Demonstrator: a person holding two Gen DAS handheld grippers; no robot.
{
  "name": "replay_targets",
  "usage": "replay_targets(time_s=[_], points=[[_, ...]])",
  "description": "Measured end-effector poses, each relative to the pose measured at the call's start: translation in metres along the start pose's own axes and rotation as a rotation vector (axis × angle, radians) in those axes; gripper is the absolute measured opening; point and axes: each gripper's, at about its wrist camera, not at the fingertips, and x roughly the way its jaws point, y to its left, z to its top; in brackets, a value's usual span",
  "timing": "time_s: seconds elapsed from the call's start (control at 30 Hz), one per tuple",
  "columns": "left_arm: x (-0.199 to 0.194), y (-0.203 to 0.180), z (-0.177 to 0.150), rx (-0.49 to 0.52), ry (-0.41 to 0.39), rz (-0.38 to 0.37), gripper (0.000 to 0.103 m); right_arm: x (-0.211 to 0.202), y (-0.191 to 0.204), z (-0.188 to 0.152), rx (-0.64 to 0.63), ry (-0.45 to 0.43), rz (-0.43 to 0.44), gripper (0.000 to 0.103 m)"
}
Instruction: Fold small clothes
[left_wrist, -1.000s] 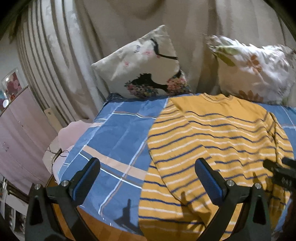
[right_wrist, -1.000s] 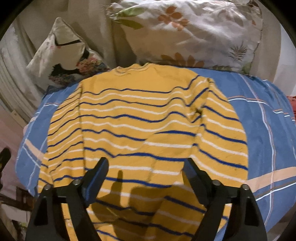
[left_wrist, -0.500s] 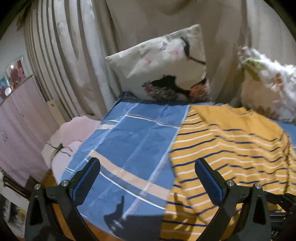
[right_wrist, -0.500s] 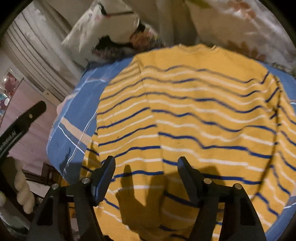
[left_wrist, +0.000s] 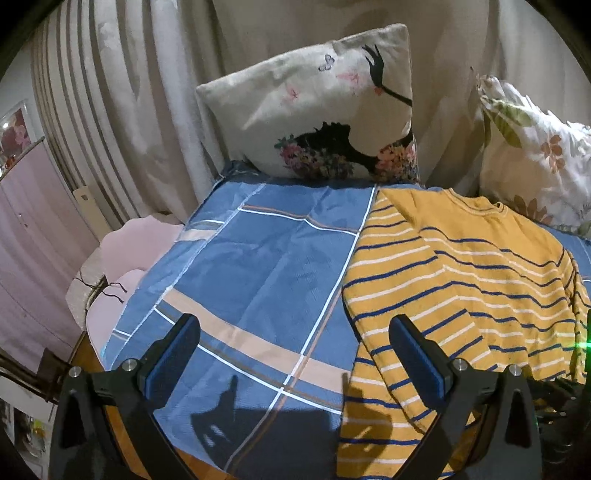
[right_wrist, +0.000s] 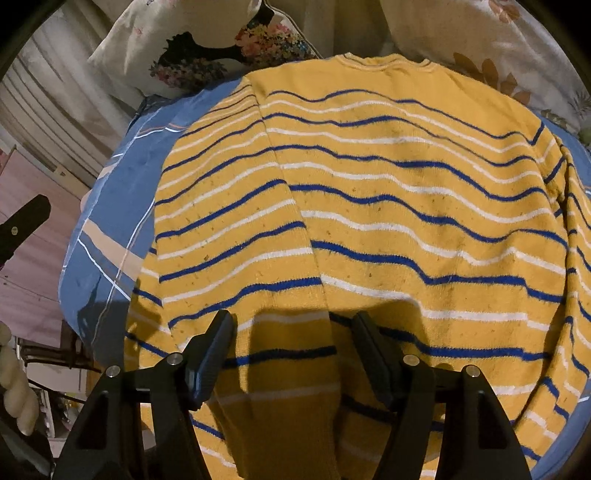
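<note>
Yellow knit under right gripper (right_wrist: 291, 350): jaws stood apart and had just been closing in, a raised fold of the striped sweater (right_wrist: 369, 184) near its hem between them; pads looked not yet pressed on it.
Left gripper (left_wrist: 291, 354): jaws wide open, nothing held; its right finger (left_wrist: 417, 350) hung over the sweater's left edge, the other finger over the blue checked sheet (left_wrist: 258, 258).
Sweater position: spread flat on the sheet, collar toward the pillows, hem toward the grippers; one sleeve appeared already turned in along its right side.
Step, judged: taking the hem for a fold toward the collar.
Advice: pinch both layers at the hem, not the top ply alone; take matching corners with each gripper; lift level, lay hem to collar, keep stripes parallel.
Risk: knit may stretch or drag the sheet.
Count, near to far: grippers, two; sweater, one; sheet, one; pillows, two, a flower-print pillow (left_wrist: 325, 110) and a leaf-print pillow (left_wrist: 535, 155); curtain (left_wrist: 129, 110), one.
</note>
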Motion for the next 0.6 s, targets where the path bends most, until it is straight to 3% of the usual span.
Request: replay_targets(time_s=[0.1,0.17,0.27,0.37,0.6], points=[[0.004,0.0,0.0,-0.008,0.011,-0.001,0.102,0.003,0.0,-0.002,0.0,0.019,0.024,0.05],[0.006,0.002,0.001,-0.02,0.015,0.007,0.102,0.003,0.002,-0.003,-0.011,0.023,0.041,0.031],[0.007,0.009,0.003,-0.042,0.015,0.018,0.102,-0.005,0.006,0.0,-0.019,0.004,0.05,0.014],[0.007,0.02,0.002,-0.068,0.013,0.032,0.102,-0.017,0.012,0.007,-0.031,-0.02,0.082,0.011],[0.001,0.066,-0.005,-0.132,0.018,0.089,0.102,-0.009,0.066,0.033,-0.081,0.011,0.277,0.01]])
